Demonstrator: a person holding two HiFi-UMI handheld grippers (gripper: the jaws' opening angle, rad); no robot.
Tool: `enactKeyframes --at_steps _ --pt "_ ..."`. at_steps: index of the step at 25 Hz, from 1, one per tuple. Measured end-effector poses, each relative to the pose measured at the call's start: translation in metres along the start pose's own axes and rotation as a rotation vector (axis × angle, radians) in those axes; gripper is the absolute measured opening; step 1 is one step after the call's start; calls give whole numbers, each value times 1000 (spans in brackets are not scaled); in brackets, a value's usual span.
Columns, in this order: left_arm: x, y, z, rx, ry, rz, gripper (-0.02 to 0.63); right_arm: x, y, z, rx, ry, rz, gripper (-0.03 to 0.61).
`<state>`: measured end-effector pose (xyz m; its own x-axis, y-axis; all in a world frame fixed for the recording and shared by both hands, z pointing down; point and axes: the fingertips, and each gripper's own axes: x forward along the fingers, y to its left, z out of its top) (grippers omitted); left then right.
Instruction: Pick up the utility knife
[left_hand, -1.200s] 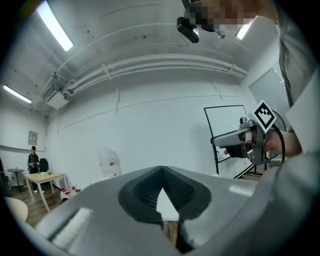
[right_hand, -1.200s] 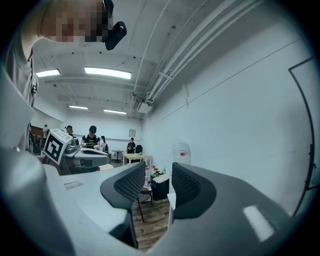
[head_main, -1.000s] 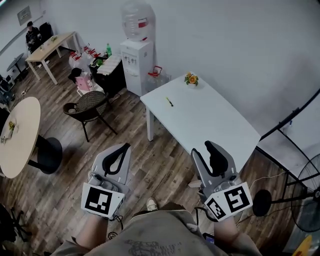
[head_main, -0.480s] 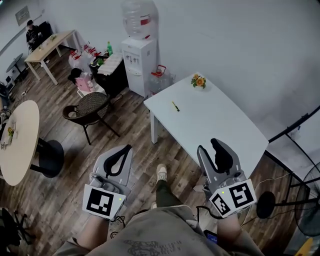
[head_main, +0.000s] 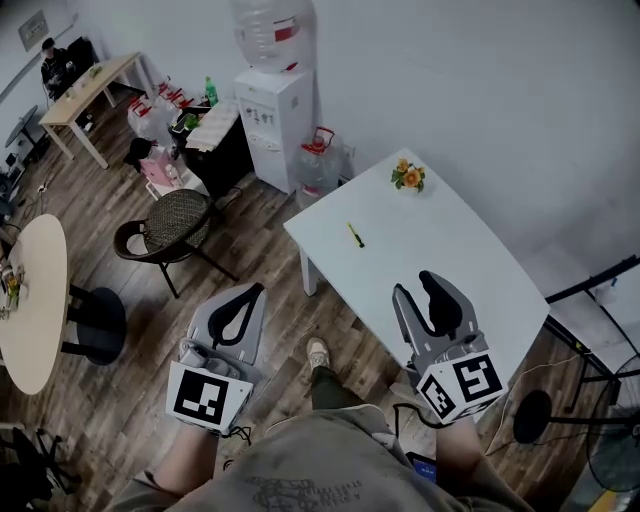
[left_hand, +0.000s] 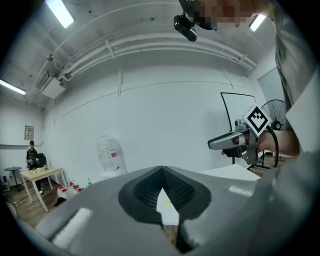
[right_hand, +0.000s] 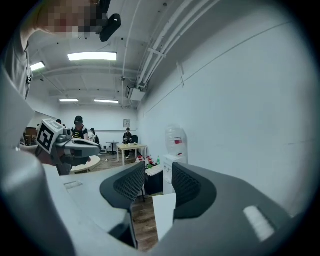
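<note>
White walls and a plank floor close in the room, and both claws are held out in front of the person, short of the work. The left claw (head_main: 255, 291) has its jaw tips pressed together, leaving only the hollow behind the curved pads, and nothing is caught there. The right claw (head_main: 415, 284) stands partly open with a clear gap between its ribbed pads (right_hand: 122, 182). That gap is empty too: its own view shows only floor, a corner of white tabletop and the room beyond.

Neither claw touches anything. The right one hangs over the near edge of the white surface (head_main: 450, 240), and the left is over the floor beside it. The utility knife (head_main: 355, 235), a small yellow-green sliver, lies flat near the left edge of the surface, well apart from both claws. A little pot of flowers (head_main: 407, 176) sits at the far end by the wall. Further out stand a water dispenser (head_main: 275, 95) and a wicker chair (head_main: 175, 220).

I judge this to be the approach, with the pick itself not begun. The next move calls for closing in on the knife, lowering an open claw so its jaws straddle the slim body, then closing. The right claw looks readier, since the left would need opening first. As the knife is thin and flat, the jaws will likely have to come right down to the surface.
</note>
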<state>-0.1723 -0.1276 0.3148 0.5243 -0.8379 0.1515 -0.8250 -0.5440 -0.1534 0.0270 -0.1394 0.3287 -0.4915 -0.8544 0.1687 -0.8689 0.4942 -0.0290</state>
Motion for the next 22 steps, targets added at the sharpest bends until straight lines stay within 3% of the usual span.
enactKeyframes --at_steps 5,13,22 --pt "84 41 -18 -92 51 -27 1 78 -54 -27 23 94 -21 183" --pt "184 85 -41 -80 110 -65 1 165 -106 -60 77 201 -14 184" --pt "246 88 -78 -62 215 -154 1 198 -133 -102 190 290 -42 186"
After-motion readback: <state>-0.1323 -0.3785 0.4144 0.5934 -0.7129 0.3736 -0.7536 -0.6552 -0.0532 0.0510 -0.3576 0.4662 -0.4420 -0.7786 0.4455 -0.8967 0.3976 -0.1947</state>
